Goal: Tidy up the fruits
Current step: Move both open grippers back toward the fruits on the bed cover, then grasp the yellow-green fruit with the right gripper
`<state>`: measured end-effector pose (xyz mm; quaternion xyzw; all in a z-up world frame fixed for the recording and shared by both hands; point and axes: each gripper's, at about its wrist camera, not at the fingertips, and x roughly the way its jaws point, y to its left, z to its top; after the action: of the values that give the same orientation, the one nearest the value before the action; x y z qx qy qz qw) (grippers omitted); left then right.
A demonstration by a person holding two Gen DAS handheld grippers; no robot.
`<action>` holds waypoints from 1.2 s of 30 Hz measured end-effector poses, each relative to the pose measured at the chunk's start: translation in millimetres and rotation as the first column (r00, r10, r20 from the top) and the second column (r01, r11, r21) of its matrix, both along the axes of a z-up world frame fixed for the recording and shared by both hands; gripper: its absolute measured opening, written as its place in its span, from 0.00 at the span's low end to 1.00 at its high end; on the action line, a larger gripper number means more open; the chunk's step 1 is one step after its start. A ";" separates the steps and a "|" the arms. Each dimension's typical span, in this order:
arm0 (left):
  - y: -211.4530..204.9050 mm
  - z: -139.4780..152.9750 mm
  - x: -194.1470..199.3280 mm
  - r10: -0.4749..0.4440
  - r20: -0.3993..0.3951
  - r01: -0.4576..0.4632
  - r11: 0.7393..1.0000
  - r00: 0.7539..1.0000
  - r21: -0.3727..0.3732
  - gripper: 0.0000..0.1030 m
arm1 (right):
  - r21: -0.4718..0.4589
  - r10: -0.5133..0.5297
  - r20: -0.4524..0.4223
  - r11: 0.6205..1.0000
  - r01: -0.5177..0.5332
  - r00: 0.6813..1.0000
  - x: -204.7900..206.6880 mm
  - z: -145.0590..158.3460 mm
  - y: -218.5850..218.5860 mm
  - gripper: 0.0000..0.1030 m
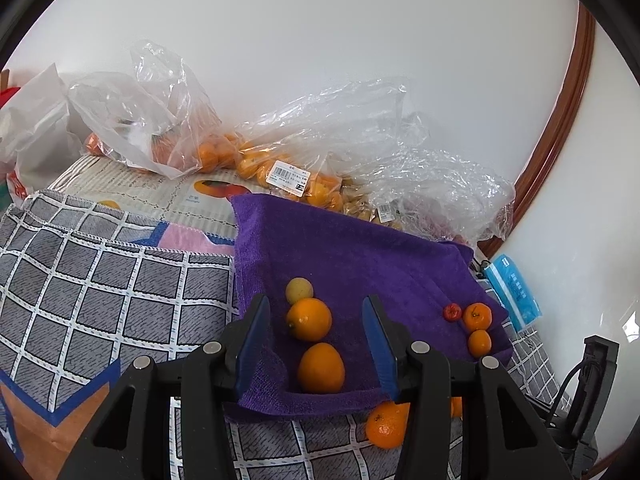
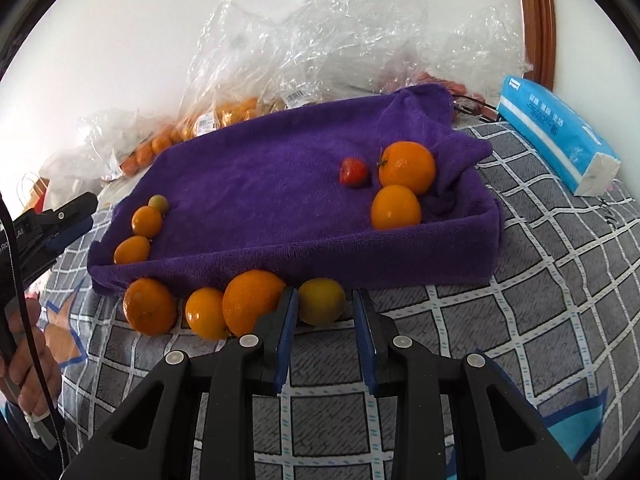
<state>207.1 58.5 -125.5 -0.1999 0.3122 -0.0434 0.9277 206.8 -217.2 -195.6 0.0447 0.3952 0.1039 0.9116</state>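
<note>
Left wrist view
- Left claw: left gripper (image 1: pixel 316 300) stands partly open and holds nothing; it hangs over the near edge of the purple towel (image 1: pixel 360 248).
- Fruit between its fingers: one orange (image 1: pixel 320 368) lies on the towel, clear of both pads.
- Count, towel left group: two oranges and one yellow-green fruit (image 1: pixel 299 290).
- Count, towel right group: two oranges and one red fruit (image 1: pixel 452 311).
- Far side: clear bags of fruit (image 1: pixel 280 160) against the wall; contents uncountable.

Right wrist view
- Right claw: right gripper (image 2: pixel 326 293) is narrowly open and grips nothing; the yellow fruit (image 2: pixel 322 302) sits at its mouth, apart from the right pad.
- Task item location: on the checked cloth (image 2: pixel 520 320), just near of the towel's edge.
- Count, off the towel: three oranges and the yellow fruit, in a row.
- Count, on the towel: six pieces, as above.
- Step judged: picking the yellow fruit for the towel.
- Recommendation: centre the fruit between the pads, close gently, avoid nudging the large orange (image 2: pixel 254 304) touching it on the left.
</note>
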 end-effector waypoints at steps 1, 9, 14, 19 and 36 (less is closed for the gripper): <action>0.5 -0.9 0.8 -0.002 -0.006 0.002 1.000 1.000 -0.007 0.45 | 0.001 0.004 -0.002 1.000 -0.004 1.000 0.7 -0.4 0.1 0.29; 3.4 -1.8 1.9 0.000 -0.019 -0.001 1.000 1.000 -0.031 0.45 | -0.016 0.003 0.004 1.000 -0.003 1.000 -8.9 9.0 -9.4 0.13; 4.7 -1.3 0.7 0.012 -0.016 -0.012 1.000 1.000 -0.022 0.45 | -0.006 0.021 -0.006 1.000 -0.021 1.000 -3.6 6.0 -5.1 0.16; 8.3 -1.8 1.4 0.024 -0.018 -0.024 0.999 1.000 -0.033 0.45 | -0.032 0.031 0.000 0.999 -0.031 1.000 2.8 1.7 4.2 0.30; 7.2 -2.3 1.9 0.008 -0.025 -0.009 0.998 1.000 -0.056 0.45 | 0.023 0.021 0.026 0.999 -0.022 0.999 -16.1 22.4 -20.7 0.12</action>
<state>208.9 65.8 -127.8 -0.2275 0.3216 -0.0457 0.9180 190.7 -237.9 -173.2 0.0498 0.3827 0.1190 0.9148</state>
